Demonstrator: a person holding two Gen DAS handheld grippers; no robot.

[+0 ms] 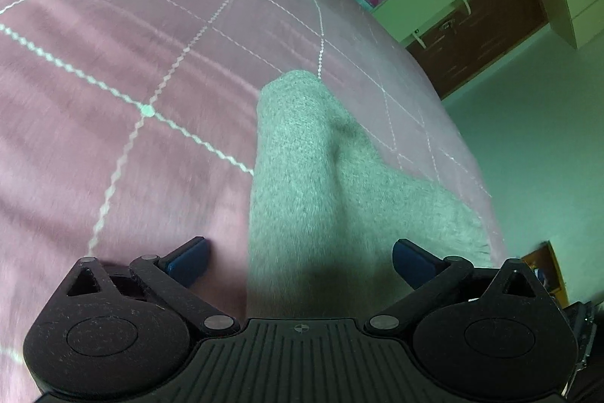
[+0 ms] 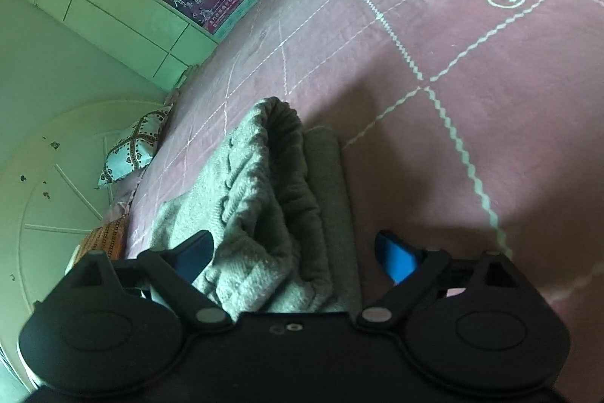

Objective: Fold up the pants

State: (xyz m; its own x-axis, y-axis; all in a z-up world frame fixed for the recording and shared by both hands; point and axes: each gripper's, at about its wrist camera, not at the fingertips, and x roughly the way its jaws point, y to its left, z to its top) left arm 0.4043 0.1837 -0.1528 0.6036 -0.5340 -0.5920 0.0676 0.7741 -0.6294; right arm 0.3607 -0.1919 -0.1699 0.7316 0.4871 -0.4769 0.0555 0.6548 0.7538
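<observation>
Grey knit pants (image 1: 302, 184) lie on a pink bedspread (image 1: 113, 82). In the left wrist view a leg end runs away from me between the wide-open jaws of my left gripper (image 1: 300, 257), which holds nothing. In the right wrist view the gathered waistband end of the pants (image 2: 271, 184) lies folded in layers between the open jaws of my right gripper (image 2: 298, 252). Its blue fingertips (image 2: 396, 259) stand on either side of the cloth without pinching it.
The bed's edge curves along the right in the left wrist view, with floor (image 1: 528, 138) and brown cabinets (image 1: 483, 36) beyond. In the right wrist view a patterned pillow (image 2: 132, 146) lies at the bed's left edge by a pale headboard (image 2: 56, 195).
</observation>
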